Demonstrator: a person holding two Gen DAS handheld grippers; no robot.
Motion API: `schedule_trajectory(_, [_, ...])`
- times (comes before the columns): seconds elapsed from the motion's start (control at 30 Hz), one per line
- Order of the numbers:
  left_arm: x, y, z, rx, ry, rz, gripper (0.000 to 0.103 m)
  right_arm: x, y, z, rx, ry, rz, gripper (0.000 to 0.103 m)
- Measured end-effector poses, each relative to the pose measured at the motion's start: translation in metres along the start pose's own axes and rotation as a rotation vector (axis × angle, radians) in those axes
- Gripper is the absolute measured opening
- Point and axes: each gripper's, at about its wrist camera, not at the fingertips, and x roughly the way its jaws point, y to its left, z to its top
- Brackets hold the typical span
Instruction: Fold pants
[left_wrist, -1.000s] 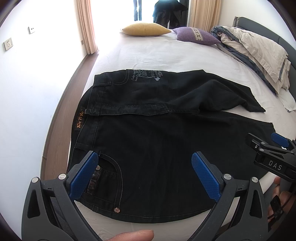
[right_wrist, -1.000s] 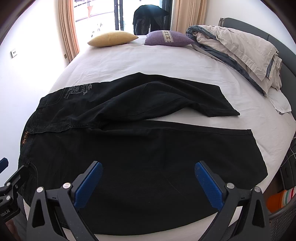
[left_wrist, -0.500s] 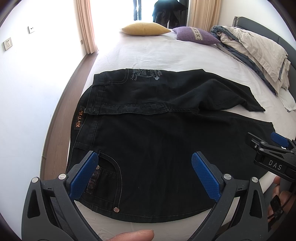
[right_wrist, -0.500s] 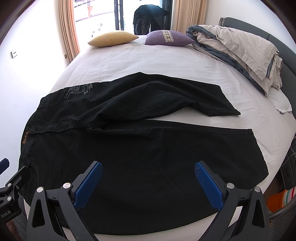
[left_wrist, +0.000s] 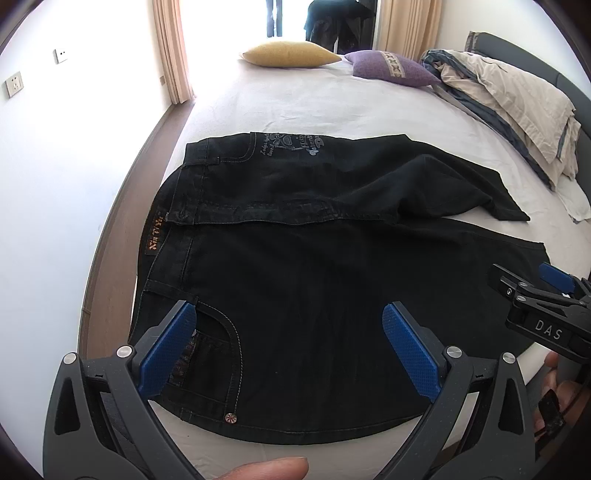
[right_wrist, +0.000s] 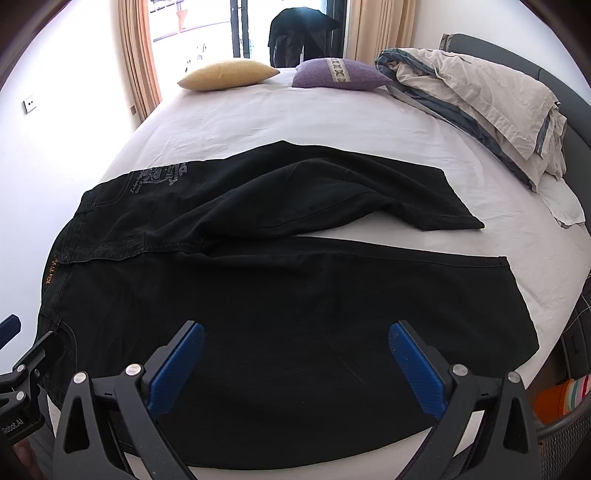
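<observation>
1. Across the near part of the white bed (left_wrist: 295, 103) lie the black pants (left_wrist: 303, 280), spread flat, waistband to the left and legs running off to the right; the far leg is rumpled and ends short of the near one.
2. Orange lettering runs along the inside of the waistband (left_wrist: 153, 236), too small to read with certainty; a pale grey printed design with script sits by the far pocket (left_wrist: 291, 144), also not legible.
3. Left gripper (left_wrist: 288, 350) hovers over the hip pocket with its blue pads spread wide, holding nothing.
4. Right gripper (right_wrist: 295, 365) hangs above the near leg, jaws likewise wide apart and empty. In the left wrist view its black body carries the letters "DAS"; in the right wrist view the left tool's body shows "Robot.AI".
5. Farther off rest a yellow pillow (right_wrist: 229, 75), a purple pillow (right_wrist: 340, 74) and a heaped duvet (right_wrist: 480, 107).
</observation>
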Motion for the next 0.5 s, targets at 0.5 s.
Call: schedule_trajectory(0.5, [0.035,0.01,0.026,0.022,0.041,-0.114,0.103,0.021,-0.009,0.012,-0.047,0.025,0.114,0.102])
